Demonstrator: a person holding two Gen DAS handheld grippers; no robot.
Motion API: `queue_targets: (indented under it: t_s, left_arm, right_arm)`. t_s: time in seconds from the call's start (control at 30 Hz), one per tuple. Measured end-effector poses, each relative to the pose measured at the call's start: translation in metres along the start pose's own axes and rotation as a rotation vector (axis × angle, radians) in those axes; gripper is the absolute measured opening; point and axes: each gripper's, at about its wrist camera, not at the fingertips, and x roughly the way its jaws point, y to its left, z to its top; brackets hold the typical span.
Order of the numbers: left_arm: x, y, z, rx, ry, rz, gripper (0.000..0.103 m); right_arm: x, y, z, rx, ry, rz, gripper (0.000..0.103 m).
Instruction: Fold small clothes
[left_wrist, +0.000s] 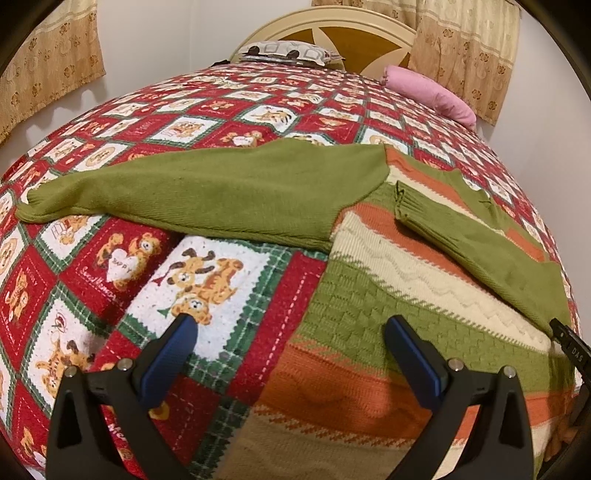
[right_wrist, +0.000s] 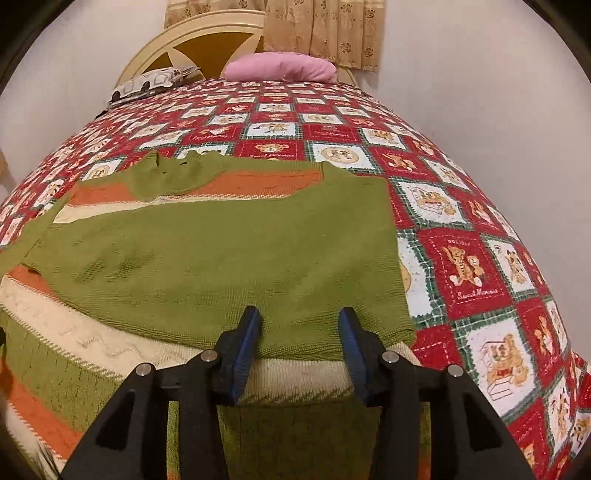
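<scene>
From the left wrist we see our left gripper (left_wrist: 291, 328) spread wide and empty, one finger over the quilt (left_wrist: 229, 110), the other over the striped sweater (left_wrist: 388, 295); its green sleeve (left_wrist: 207, 192) stretches out ahead. From the right wrist, our right gripper (right_wrist: 300, 325) hangs parted, gripping nothing, above the other sleeve (right_wrist: 221, 258) folded across the sweater; a pink pillow (right_wrist: 280, 66) lies far beyond.

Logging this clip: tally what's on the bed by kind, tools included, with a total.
Sweater: 1 (green, orange and cream stripes)
Pillows: 2, one pink pillow, one patterned pillow
Bedspread: 1
Tools: 2, left tool, right tool, both open
Total: 6
</scene>
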Motion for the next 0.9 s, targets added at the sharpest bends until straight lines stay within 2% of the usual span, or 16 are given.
queue_targets:
  t_s: [0.1, 0.13, 0.23, 0.3, 0.4, 0.47, 0.53, 0.57, 0.63, 0.7, 0.73, 0.9]
  left_arm:
    - [-0.003, 0.001, 0.001, 0.014, 0.01, -0.02, 0.103]
    - [-0.007, 0.006, 0.002, 0.009, 0.015, -0.05, 0.103]
    - [-0.024, 0.036, 0.01, -0.05, -0.018, -0.062, 0.103]
    - [-0.036, 0.065, 0.019, -0.102, -0.067, -0.018, 0.103]
    - [-0.052, 0.129, 0.038, -0.218, -0.164, 0.094, 0.103]
    - [-0.053, 0.166, 0.048, -0.28, -0.192, 0.172, 0.103]
    - [-0.048, 0.205, 0.056, -0.36, -0.19, 0.201, 0.098]
    - [-0.044, 0.219, 0.058, -0.399, -0.179, 0.196, 0.096]
    - [-0.028, 0.25, 0.061, -0.505, -0.129, 0.156, 0.083]
    - [-0.014, 0.264, 0.061, -0.567, -0.102, 0.094, 0.071]
    - [-0.002, 0.27, 0.061, -0.593, -0.081, 0.065, 0.068]
    - [0.01, 0.266, 0.068, -0.557, -0.135, 0.094, 0.067]
  right_arm:
    - [0.002, -0.003, 0.0, 0.008, -0.005, 0.003, 0.049]
    - [0.002, -0.004, 0.001, 0.014, -0.004, 0.006, 0.05]
    - [0.003, -0.008, 0.001, 0.024, -0.007, 0.017, 0.051]
    - [0.004, -0.008, 0.001, 0.024, -0.008, 0.016, 0.051]
    - [0.002, -0.006, -0.002, 0.021, -0.009, 0.013, 0.051]
    - [0.002, -0.006, -0.002, 0.02, -0.009, 0.012, 0.052]
    - [0.002, -0.006, -0.002, 0.02, -0.009, 0.012, 0.052]
    - [0.002, -0.006, -0.002, 0.021, -0.009, 0.012, 0.052]
    - [0.002, -0.006, -0.002, 0.02, -0.009, 0.011, 0.052]
    - [0.002, -0.006, -0.002, 0.02, -0.009, 0.012, 0.052]
    - [0.002, -0.006, -0.002, 0.02, -0.009, 0.012, 0.052]
    - [0.002, -0.006, -0.001, 0.022, -0.009, 0.013, 0.052]
